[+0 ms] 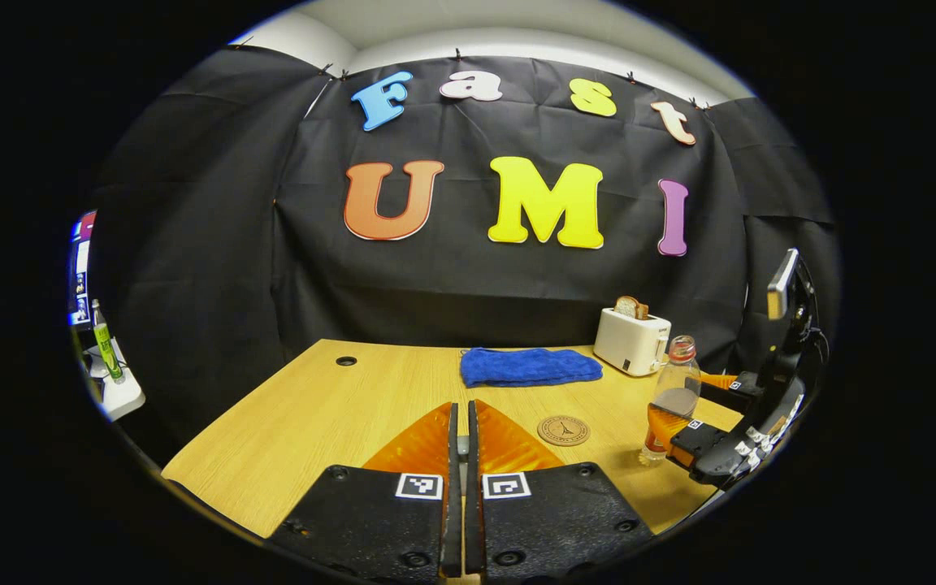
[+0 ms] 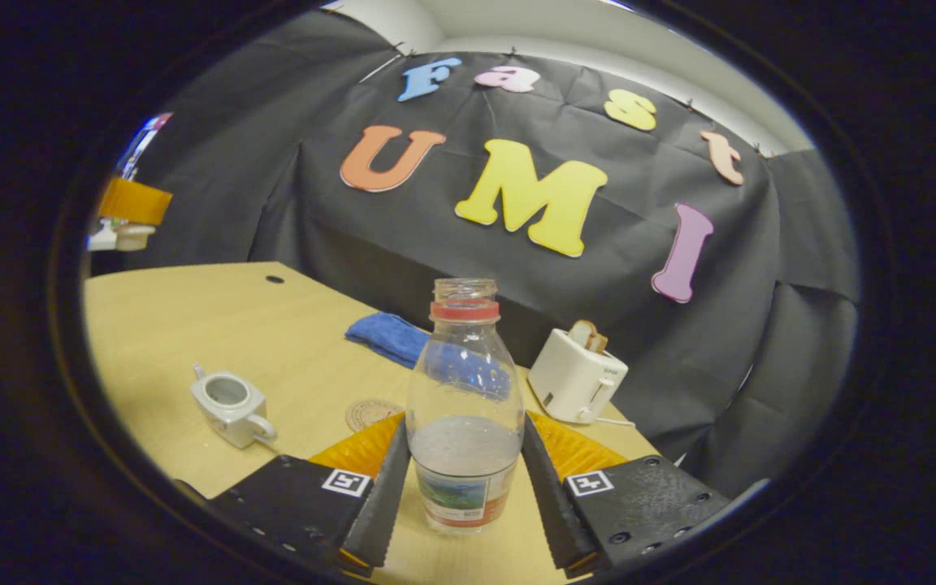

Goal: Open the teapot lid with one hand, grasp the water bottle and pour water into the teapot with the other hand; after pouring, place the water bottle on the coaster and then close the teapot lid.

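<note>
On the wooden bench [image 2: 192, 325] I count one blue towel [image 1: 530, 366], one toaster [image 2: 577, 376], one capless water bottle [image 2: 465, 406], one lidless white teapot [image 2: 228, 404] and one round coaster [image 1: 563, 431]. The right tool [image 2: 465, 487] stands spread around the bottle, apparently not yet pressing; it should close squarely below the shoulder. The left tool [image 1: 461, 443] looks closed, the lid probably nipped in it.

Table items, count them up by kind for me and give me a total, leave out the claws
Teapot: 1
Water bottle: 1
Coaster: 1
Blue towel: 1
Toaster: 1
Total: 5
</note>
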`<action>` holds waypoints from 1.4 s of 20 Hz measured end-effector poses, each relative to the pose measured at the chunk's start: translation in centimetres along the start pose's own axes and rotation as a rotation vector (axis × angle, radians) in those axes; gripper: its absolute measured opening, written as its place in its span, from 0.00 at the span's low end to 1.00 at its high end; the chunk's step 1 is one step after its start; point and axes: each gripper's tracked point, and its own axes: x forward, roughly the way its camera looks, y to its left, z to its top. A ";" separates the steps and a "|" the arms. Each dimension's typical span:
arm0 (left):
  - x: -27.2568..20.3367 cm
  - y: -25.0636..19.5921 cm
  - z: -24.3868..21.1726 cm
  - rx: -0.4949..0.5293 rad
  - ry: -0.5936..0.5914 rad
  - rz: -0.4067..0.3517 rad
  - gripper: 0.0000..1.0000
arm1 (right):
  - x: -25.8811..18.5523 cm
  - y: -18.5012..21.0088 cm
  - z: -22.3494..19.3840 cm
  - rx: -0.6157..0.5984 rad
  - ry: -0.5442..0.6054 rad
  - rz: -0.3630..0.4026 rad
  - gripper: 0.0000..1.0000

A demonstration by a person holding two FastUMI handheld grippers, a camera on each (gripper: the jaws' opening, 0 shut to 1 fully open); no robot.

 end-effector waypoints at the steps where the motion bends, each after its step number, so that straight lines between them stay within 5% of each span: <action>1: -0.1 0.3 0.2 -0.003 -0.002 0.004 0.04 | 0.0 0.5 -0.2 -0.050 0.015 -0.004 0.72; 7: 0.0 1.7 -0.2 0.009 0.010 0.011 0.04 | 0.1 4.0 -1.1 -0.329 0.072 0.016 0.73; 15: -0.1 2.8 -0.3 0.021 0.015 0.033 0.04 | 0.3 5.0 -0.9 -0.771 -0.005 -0.110 0.73; 28: 0.0 3.0 -0.6 0.045 0.027 0.039 0.04 | 0.1 6.5 1.5 -1.141 -0.152 -0.206 0.73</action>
